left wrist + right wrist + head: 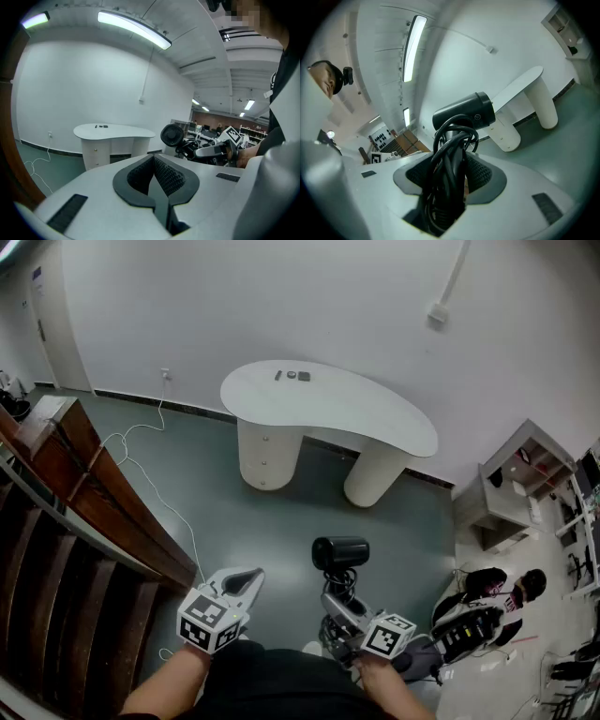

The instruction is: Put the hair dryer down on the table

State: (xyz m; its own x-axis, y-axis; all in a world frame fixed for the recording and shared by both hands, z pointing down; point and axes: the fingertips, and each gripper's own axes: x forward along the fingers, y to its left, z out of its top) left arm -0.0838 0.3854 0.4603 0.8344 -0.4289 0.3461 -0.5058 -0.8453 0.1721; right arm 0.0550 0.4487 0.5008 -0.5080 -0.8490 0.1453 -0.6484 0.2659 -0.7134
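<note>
A black hair dryer [339,554] with its cord wound round the handle stands upright in my right gripper [336,601], which is shut on the handle and cord. In the right gripper view the dryer's barrel [464,115] points sideways above the jaws, and the cord bundle fills my right gripper [450,164]. The white kidney-shaped table [328,404] stands well ahead, against the wall. My left gripper [251,576] is held low at the left, shut and empty. Its view shows my left gripper [153,159], with the table [112,131] far off and the dryer [172,135] to the right.
Small dark items [292,375] lie at the table's back edge. A wooden stair rail [84,493] runs along the left, and a white cable [155,484] trails over the grey floor. A white shelf unit [520,474] and seated people [497,592] are at the right.
</note>
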